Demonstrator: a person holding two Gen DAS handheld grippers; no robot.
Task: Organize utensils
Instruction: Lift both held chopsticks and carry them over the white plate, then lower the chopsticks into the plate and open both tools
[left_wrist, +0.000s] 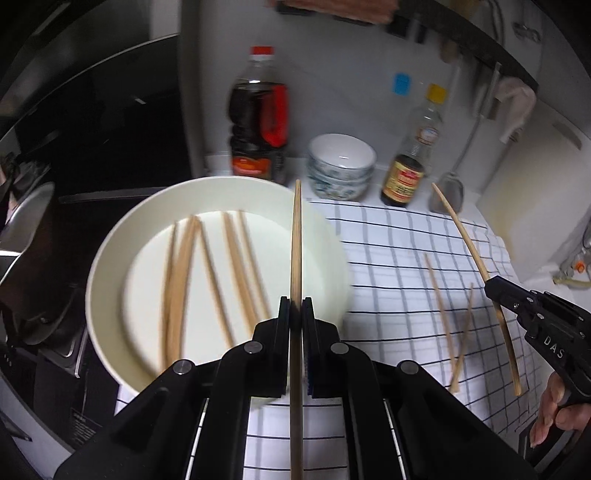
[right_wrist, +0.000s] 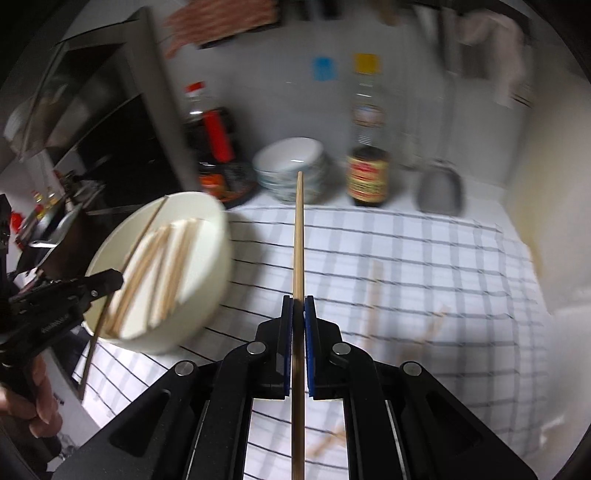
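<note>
At the left edge of the tabletop (left_wrist: 509, 236), overhanging the checked cloth (left_wrist: 388, 258), sits the white plate (left_wrist: 110, 236) with several chopsticks (left_wrist: 177, 273) already lying loose in it. The left gripper (left_wrist: 295, 306) hangs above the plate's near right rim, its fingers pinching one chopstick (left_wrist: 296, 236) that runs straight out past the tips and back under the body. Along the far edge stand a dark soda bottle (left_wrist: 258, 118), a stack of bowls (left_wrist: 340, 166), a sauce bottle (left_wrist: 406, 173) and a grey spatula (left_wrist: 448, 192). Two chopsticks remain on the cloth toward the near right corner (left_wrist: 448, 321), crossed near their lower ends. The right gripper (right_wrist: 298, 310) is held above the cloth right of the plate, its fingers pressed on a second chopstick (right_wrist: 298, 236); both views show motion blur.

Likely risks: both held sticks are long and gripped near the middle, so a swing toward the plate could tap its rim and nudge the overhanging plate off the edge. Releasing from height could let a stick bounce out or roll. If both grippers go for the plate together, the sticks may cross or collide. The crossed pair will be awkward to lift singly.
</note>
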